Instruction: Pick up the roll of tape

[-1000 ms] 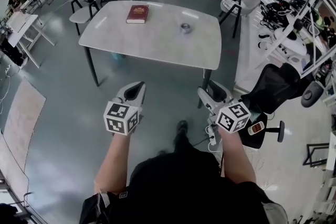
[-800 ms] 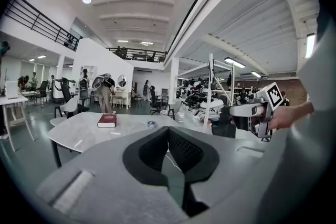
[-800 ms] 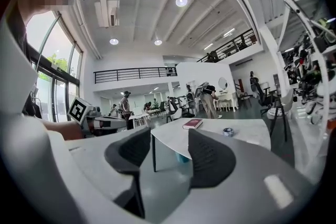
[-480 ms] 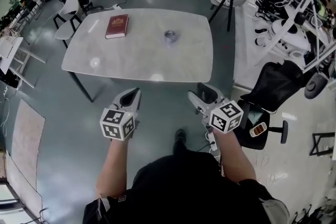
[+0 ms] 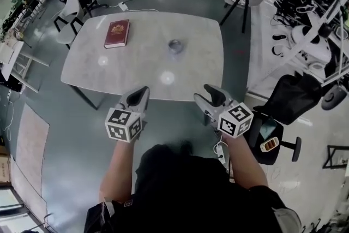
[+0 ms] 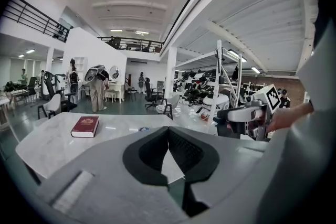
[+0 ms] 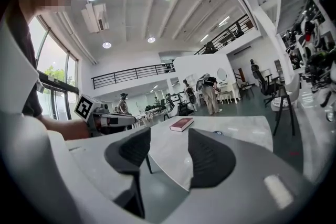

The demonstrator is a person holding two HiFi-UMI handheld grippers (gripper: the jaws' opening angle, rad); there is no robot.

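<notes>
Clearly, the roll of tape (image 5: 175,45) is set at the frame's upper centre on the tabletop (image 5: 204,65), well apart from both grippers. On the left gripper (image 5: 140,94) the jaws are pressed together, empty; on the right gripper (image 5: 210,95) they are parted. The roll could be knocked aside if reached with closed jaws.

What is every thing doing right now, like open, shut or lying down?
Left hand-held gripper: shut, empty.
Right hand-held gripper: open, empty.
Roll of tape: lying on the table, untouched.
Red book: closed, lying flat on the table.
</notes>
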